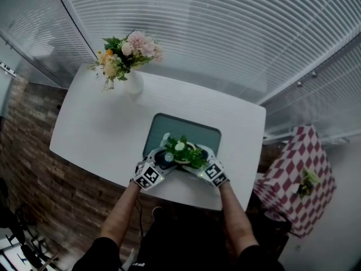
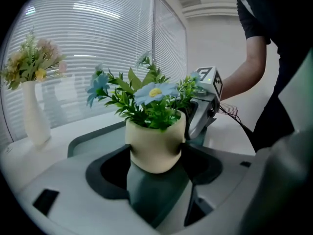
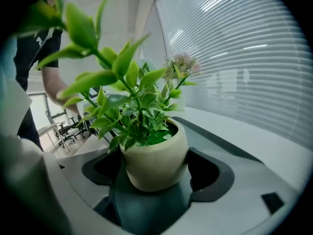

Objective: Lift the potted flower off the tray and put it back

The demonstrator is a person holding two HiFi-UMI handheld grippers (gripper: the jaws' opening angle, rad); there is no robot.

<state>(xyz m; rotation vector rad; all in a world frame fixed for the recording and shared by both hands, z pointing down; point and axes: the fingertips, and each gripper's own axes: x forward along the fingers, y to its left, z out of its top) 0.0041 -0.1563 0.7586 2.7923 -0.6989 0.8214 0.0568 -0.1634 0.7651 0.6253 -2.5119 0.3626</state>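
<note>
A cream pot with green leaves and pale blue and white flowers, the potted flower [image 1: 181, 150], is over the near edge of the grey-green tray [image 1: 186, 127]. My left gripper [image 1: 162, 159] holds it from the left and my right gripper [image 1: 199, 159] from the right. In the left gripper view the pot [image 2: 155, 148] sits between the dark jaws, which touch it on both sides. The right gripper [image 2: 204, 104] shows behind it. In the right gripper view the pot [image 3: 155, 156] is likewise pinched between the jaws. I cannot tell whether its base touches the tray.
A white vase of pink and yellow flowers [image 1: 131, 75] stands at the far left corner of the white table [image 1: 96, 129]. A red-and-white checkered surface [image 1: 299, 171] is off the table's right side. Window blinds run behind the table.
</note>
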